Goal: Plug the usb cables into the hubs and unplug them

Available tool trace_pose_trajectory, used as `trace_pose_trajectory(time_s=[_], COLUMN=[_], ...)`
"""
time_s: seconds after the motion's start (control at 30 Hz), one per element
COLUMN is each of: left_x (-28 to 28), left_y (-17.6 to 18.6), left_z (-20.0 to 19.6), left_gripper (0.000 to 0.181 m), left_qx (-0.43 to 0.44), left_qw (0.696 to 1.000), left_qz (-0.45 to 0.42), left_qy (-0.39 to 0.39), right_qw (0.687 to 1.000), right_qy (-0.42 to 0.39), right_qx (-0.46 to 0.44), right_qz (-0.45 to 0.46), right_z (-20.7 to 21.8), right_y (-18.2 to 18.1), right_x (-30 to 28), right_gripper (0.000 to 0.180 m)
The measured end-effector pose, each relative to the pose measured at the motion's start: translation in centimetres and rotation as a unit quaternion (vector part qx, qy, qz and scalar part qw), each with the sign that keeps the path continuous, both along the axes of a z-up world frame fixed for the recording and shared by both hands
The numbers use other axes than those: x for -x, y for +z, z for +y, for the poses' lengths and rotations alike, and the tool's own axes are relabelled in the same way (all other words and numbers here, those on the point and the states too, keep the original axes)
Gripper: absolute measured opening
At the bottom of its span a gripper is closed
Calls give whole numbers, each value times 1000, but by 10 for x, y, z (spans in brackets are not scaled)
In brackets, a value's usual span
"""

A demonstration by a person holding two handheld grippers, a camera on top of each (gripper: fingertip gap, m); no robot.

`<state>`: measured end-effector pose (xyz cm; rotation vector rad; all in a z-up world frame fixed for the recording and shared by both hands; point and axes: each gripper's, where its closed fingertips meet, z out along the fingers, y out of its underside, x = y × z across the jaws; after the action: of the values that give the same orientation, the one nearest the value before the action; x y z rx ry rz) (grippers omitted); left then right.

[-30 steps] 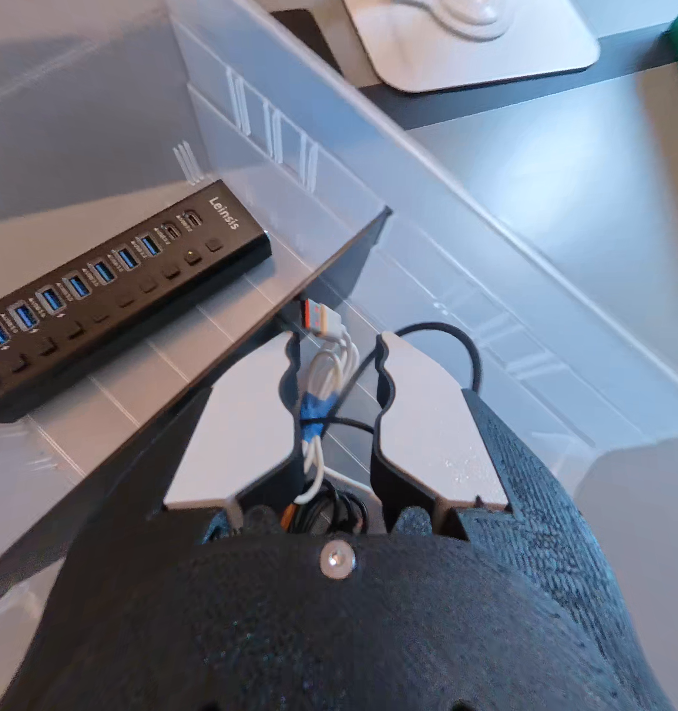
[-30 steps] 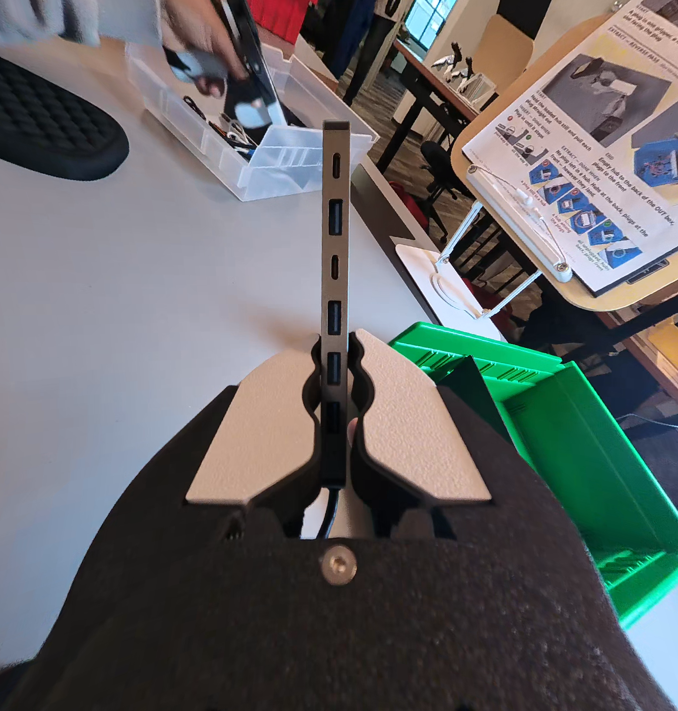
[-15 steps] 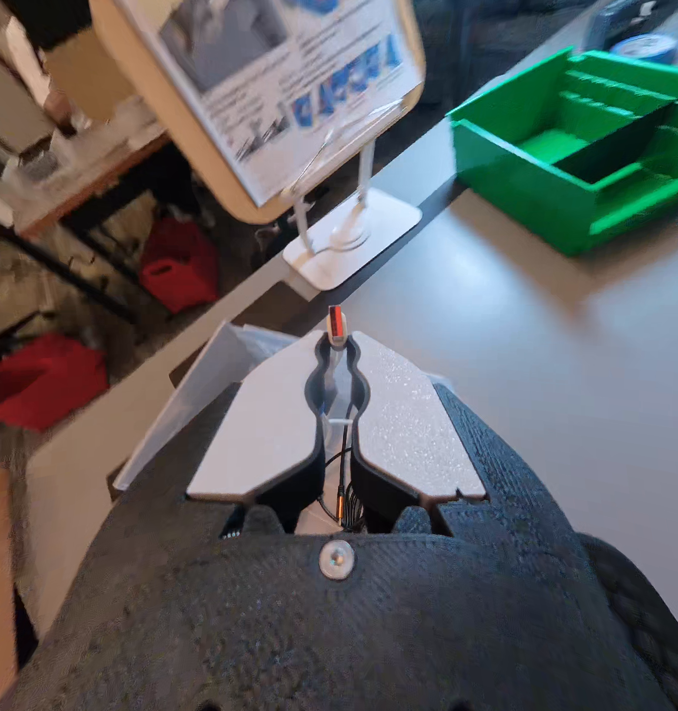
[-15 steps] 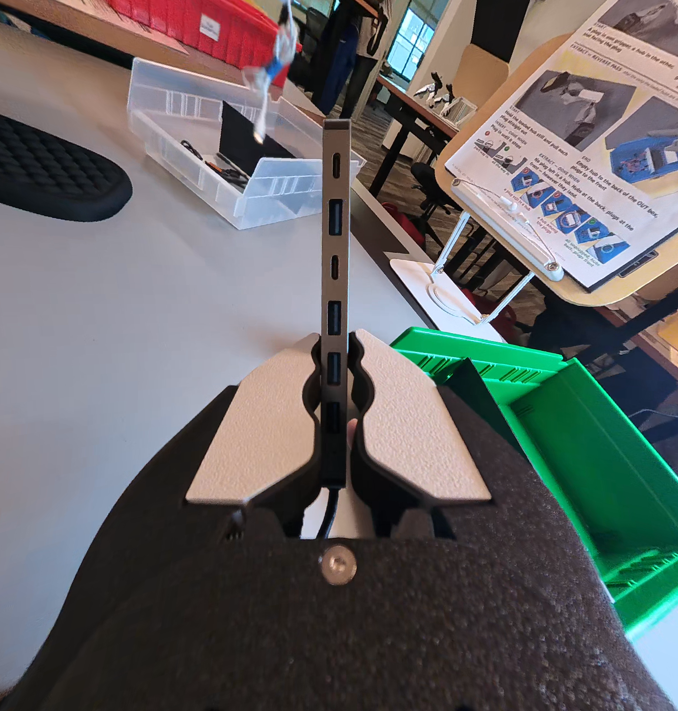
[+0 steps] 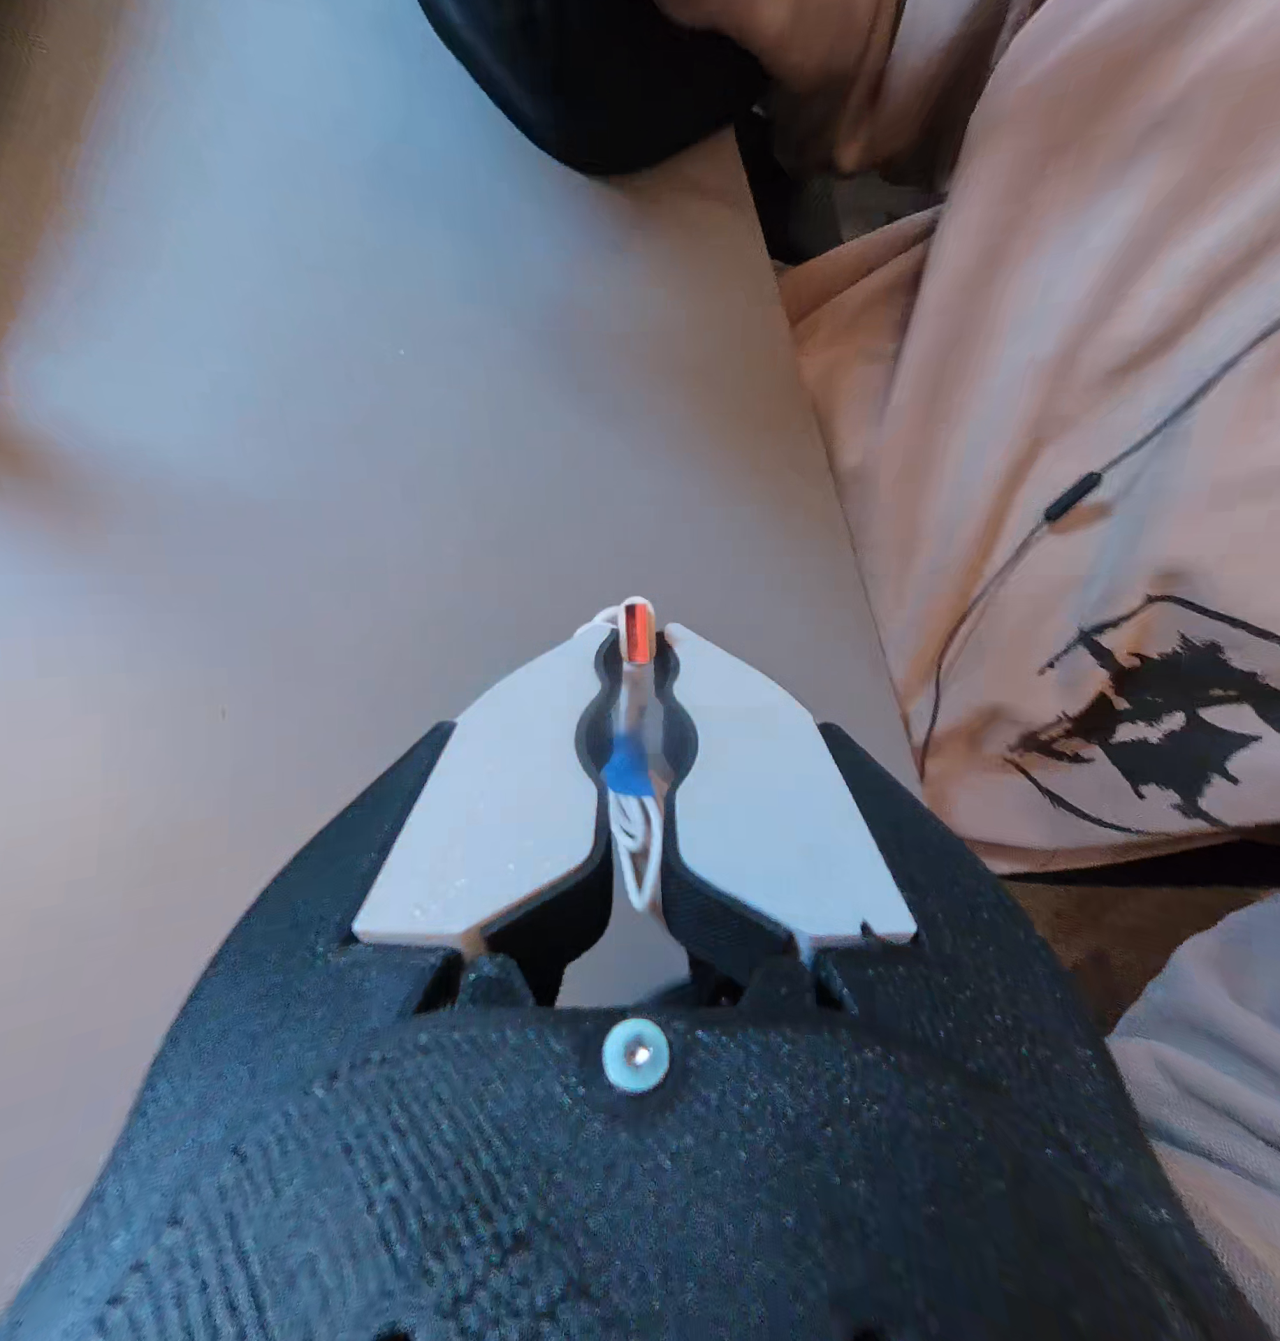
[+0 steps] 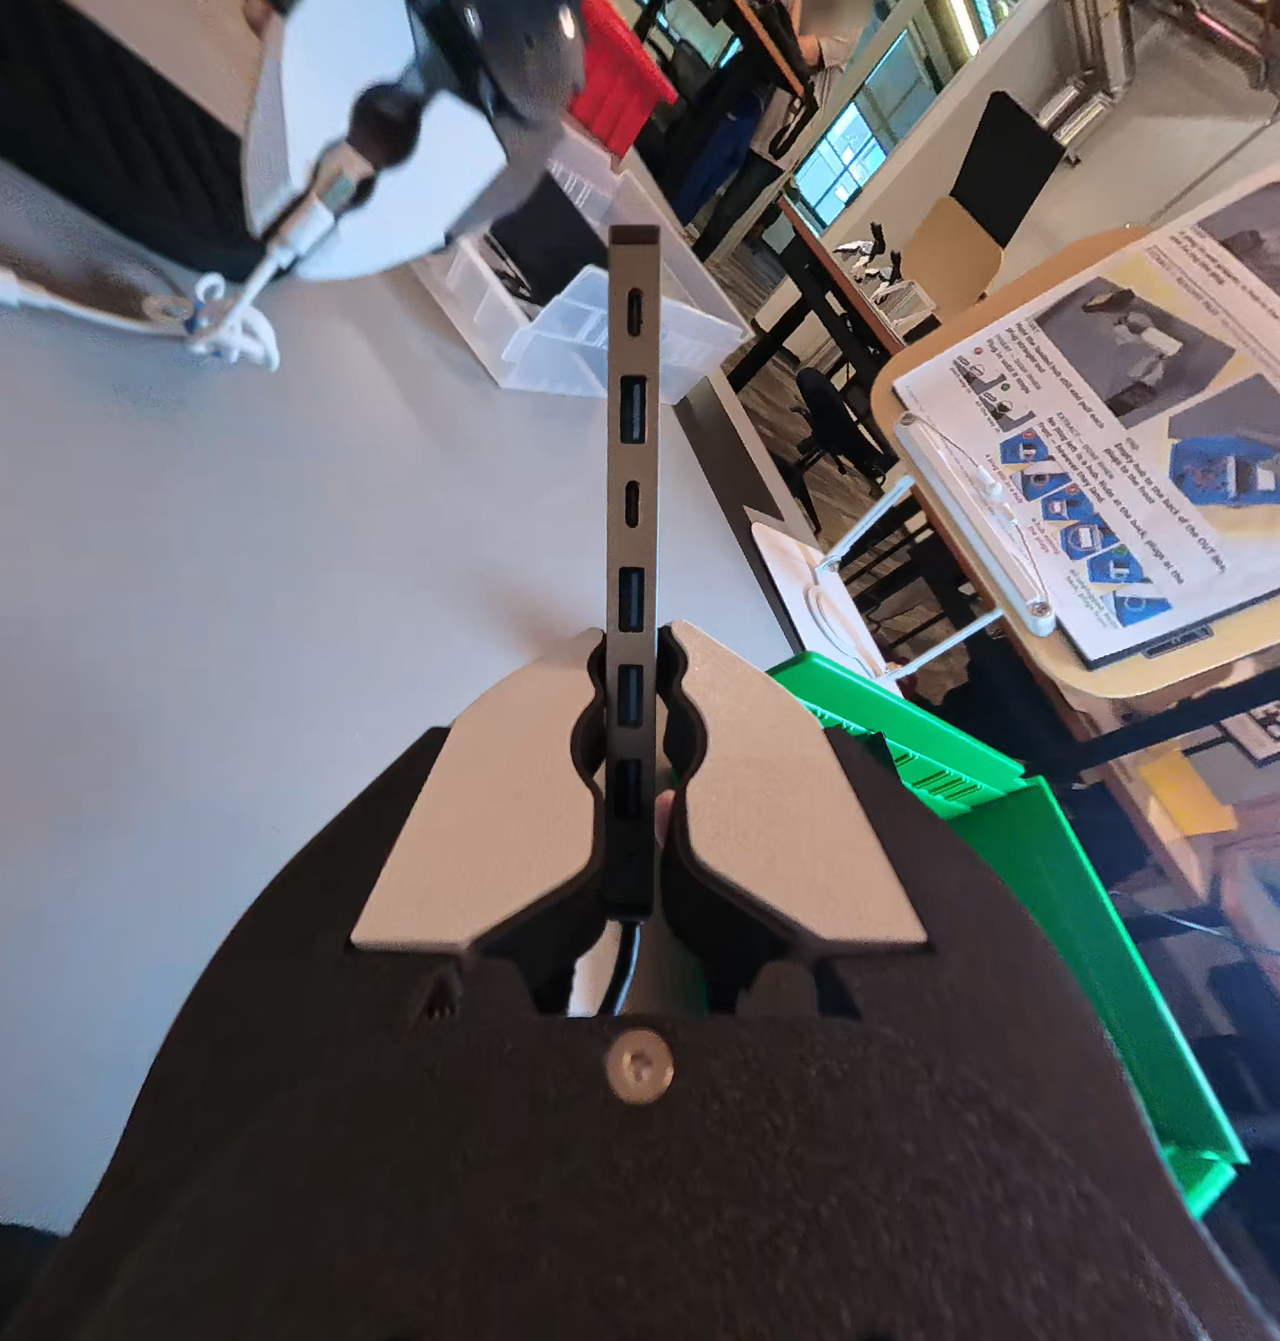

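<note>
My left gripper (image 5: pixel 637 638) is shut on a white USB cable (image 5: pixel 636 842). The cable's orange-tongued plug (image 5: pixel 637 633) sticks out past the fingertips, and blue tape (image 5: pixel 625 762) wraps the cable between the fingers. My right gripper (image 6: pixel 633 638) is shut on a slim grey hub (image 6: pixel 633 464). It holds the hub upright on edge above the table, with the row of ports facing the camera. In the right wrist view the left gripper (image 6: pixel 405 130) shows blurred at the upper left, apart from the hub, with the white cable (image 6: pixel 296 232) in it.
A clear plastic tray (image 6: pixel 593 326) stands behind the hub. A green bin (image 6: pixel 985 834) is at the right table edge, with an instruction sheet on a stand (image 6: pixel 1131 464) beyond. A black pad (image 5: pixel 586 87) and a person's beige garment (image 5: pixel 1058 363) lie ahead of the left gripper. The tips of one gripper are about 20 cm away from the tips of the other.
My left gripper closed on the white cable in the clear tray, lifted it out and swung round towards the person. It now shows nearer the hub. The right gripper held the hub steady.
</note>
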<state>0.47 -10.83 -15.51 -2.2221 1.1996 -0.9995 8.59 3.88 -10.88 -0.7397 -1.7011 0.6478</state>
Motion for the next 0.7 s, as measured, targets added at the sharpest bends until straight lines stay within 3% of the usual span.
trace_pose_trajectory(time_s=[0.13, 0.27, 0.57, 0.7], left_x=[-20, -20, -7, 23], left_y=[-33, -46, -40, -25], left_z=[36, 69, 81, 89], left_gripper=[9, 19, 17, 15], left_qx=[10, -29, -116, -195], left_qw=[1000, 997, 980, 947], left_qz=[-6, 17, 22, 135], left_qy=[7, 69, 162, 217], right_qw=[999, 997, 997, 996], right_qy=[1, 1, -11, -30], right_qx=[-51, -69, -72, -83], right_qz=[-11, -18, -24, -17], right_z=[-4, -4, -2, 4], right_y=[-12, -18, -23, -21], right_x=[2, 3, 7, 7], right_gripper=[11, 11, 11, 11])
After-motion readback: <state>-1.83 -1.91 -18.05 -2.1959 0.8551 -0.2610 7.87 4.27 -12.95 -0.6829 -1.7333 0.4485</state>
